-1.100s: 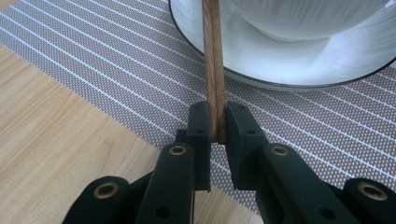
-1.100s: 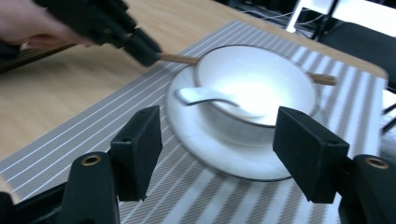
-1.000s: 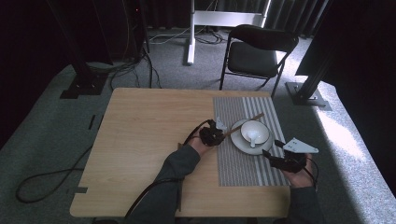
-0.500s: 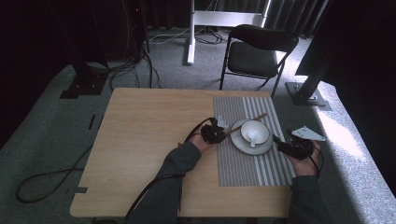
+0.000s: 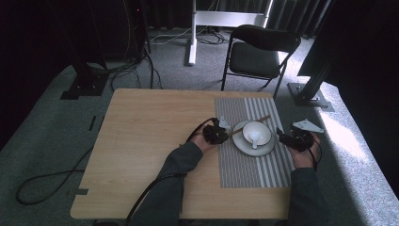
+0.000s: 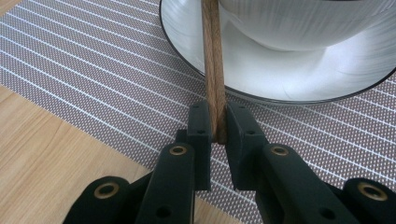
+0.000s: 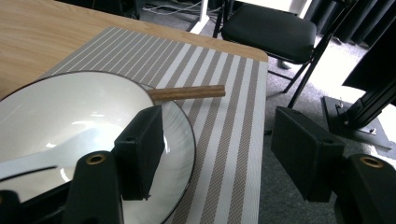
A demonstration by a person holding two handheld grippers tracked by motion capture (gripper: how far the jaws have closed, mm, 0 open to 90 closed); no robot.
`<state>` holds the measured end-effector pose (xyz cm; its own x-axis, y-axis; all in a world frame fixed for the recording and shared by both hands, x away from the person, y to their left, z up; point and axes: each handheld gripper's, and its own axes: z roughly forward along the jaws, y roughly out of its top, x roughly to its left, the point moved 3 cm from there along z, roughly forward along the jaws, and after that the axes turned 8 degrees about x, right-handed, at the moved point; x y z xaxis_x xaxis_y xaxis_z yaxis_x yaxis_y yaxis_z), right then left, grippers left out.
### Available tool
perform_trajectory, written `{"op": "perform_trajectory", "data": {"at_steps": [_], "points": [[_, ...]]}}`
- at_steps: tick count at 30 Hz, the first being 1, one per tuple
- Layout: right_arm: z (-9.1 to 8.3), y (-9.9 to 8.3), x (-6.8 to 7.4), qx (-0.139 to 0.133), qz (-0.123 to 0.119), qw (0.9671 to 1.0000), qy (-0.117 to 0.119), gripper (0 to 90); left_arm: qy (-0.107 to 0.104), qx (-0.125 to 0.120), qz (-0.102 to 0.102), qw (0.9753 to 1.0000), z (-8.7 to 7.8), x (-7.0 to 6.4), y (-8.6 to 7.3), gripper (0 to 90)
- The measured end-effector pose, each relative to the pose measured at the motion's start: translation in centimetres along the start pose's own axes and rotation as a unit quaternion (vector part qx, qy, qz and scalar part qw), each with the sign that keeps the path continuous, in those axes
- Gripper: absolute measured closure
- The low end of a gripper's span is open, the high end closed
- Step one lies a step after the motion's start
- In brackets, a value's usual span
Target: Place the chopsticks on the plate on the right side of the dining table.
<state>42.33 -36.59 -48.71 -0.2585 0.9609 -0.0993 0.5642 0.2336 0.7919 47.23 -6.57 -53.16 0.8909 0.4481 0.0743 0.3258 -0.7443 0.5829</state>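
Background items, wooden table and floor.
Black folding chair (image 5: 261, 52) stands on grey carpet (image 5: 56, 122) beyond the table (image 5: 146, 127). Loose cables (image 5: 134, 66) lie near a black stand base (image 5: 82, 84). White frame leg (image 5: 192, 33) behind; second black base (image 5: 308, 92) at right.

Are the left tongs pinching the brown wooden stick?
Yes, the left tongs are shut on the brown wooden stick, which lies across the white plate.
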Motion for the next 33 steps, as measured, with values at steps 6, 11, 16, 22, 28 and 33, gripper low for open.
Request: {"op": "perform_trajectory", "data": {"at_steps": [6,11,16,22,28,33], "points": [[1.7,0.4,-0.4,0.013,0.002,0.9999,-0.007,33.9,-0.003,0.001,0.001,1.0000,0.0,0.0,0.0,80.3],[2.8,0.5,-0.6,0.024,0.005,0.9997,-0.008,33.9,-0.005,-0.001,-0.005,1.0000,0.0,0.0,0.0,75.5],[3.8,0.8,-0.6,0.032,0.008,0.9994,-0.006,34.0,-0.005,0.000,-0.006,1.0000,0.0,0.0,-0.1,72.7],[4.7,1.2,-0.9,0.039,0.017,0.9991,-0.001,34.1,-0.005,0.000,-0.004,1.0000,-0.3,-0.1,-0.3,71.1],[5.5,1.7,-1.3,0.046,0.027,0.9986,0.004,34.3,0.001,0.005,0.001,1.0000,-0.5,-0.5,-0.4,71.5],[6.4,2.3,-1.3,0.050,0.034,0.9981,0.011,34.3,0.014,0.017,0.007,0.9997,-0.4,-0.8,-0.4,78.7]]}}
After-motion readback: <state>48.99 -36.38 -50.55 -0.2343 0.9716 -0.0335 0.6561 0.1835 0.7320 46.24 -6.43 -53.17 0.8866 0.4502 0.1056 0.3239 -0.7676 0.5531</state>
